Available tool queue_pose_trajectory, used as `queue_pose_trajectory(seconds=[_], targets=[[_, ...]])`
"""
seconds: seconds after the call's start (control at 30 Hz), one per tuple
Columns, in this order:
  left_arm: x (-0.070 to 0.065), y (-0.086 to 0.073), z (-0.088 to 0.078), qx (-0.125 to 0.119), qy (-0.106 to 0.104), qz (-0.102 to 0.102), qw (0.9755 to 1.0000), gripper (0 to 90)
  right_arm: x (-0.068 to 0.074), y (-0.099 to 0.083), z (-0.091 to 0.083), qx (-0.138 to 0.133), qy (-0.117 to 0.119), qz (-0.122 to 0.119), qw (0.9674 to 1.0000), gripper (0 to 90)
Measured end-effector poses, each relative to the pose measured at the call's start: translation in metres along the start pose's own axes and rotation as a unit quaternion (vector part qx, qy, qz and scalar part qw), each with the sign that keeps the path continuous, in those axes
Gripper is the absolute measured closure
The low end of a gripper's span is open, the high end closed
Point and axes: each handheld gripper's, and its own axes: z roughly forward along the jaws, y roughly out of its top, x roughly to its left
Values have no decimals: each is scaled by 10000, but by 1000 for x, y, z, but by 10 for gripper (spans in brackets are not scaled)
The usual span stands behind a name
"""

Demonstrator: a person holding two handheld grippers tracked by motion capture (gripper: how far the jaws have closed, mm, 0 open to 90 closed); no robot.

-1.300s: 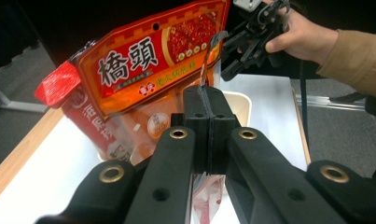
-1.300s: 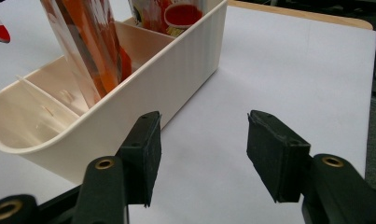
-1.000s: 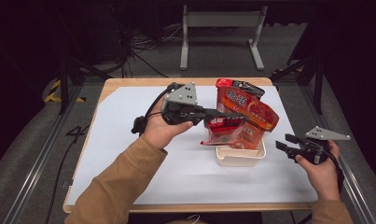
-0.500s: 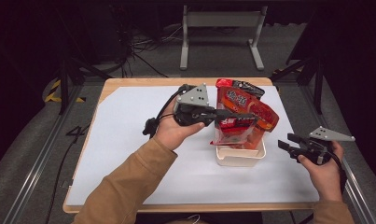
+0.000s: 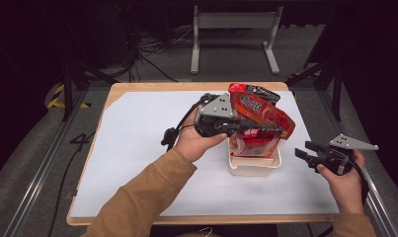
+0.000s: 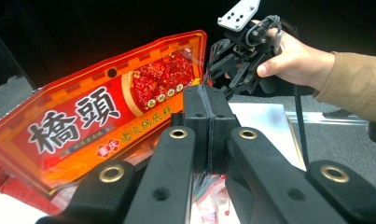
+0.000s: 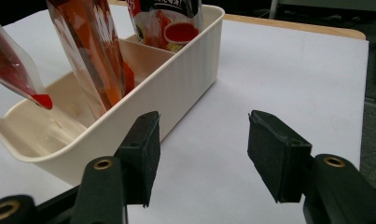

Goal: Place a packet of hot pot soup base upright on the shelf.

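- Red pouch (image 6: 97, 116): glossy printed film, smooth, catching light across its face.
- Clear sachet (image 7: 90, 51): transparent shiny plastic, creased.
- Cream bin (image 7: 143, 88): moulded plastic, smooth with a dull satin finish.
- Desk (image 5: 152, 88): pale wood edge, covered by a matt white sheet, probably paper.
- Left claw (image 6: 208, 119): matt black plastic pads and arms, brass-coloured metal rivets.
- Right claw (image 7: 202, 154): same matt black finish; pad faces look slightly grainy.
- Sleeve (image 5: 137, 197): tan woven cloth.

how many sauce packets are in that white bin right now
3 that I can tell: the big red packet at the back, a clear pouch mid-bin, another clear pouch near the front. More may be hidden.
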Motion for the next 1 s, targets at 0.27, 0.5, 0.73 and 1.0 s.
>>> queue_pose_trajectory(seconds=[0.27, 0.5, 0.73, 1.0], targets=[[-1, -2, 8, -35, 1, -2, 10000, 900, -1, -1, -2, -18, -2, 50, 10000, 436], [-4, -5, 15, -44, -61, -30, 10000, 900, -1, -1, -1, -18, 20, 76, 10000, 430], [-5, -9, 21, -62, -140, -41, 9999, 900, -1, -1, 0, -7, 23, 51, 10000, 429], [-6, -13, 26, -34, -190, -44, 9998, 900, -1, -1, 0, 6, 26, 89, 10000, 428]])
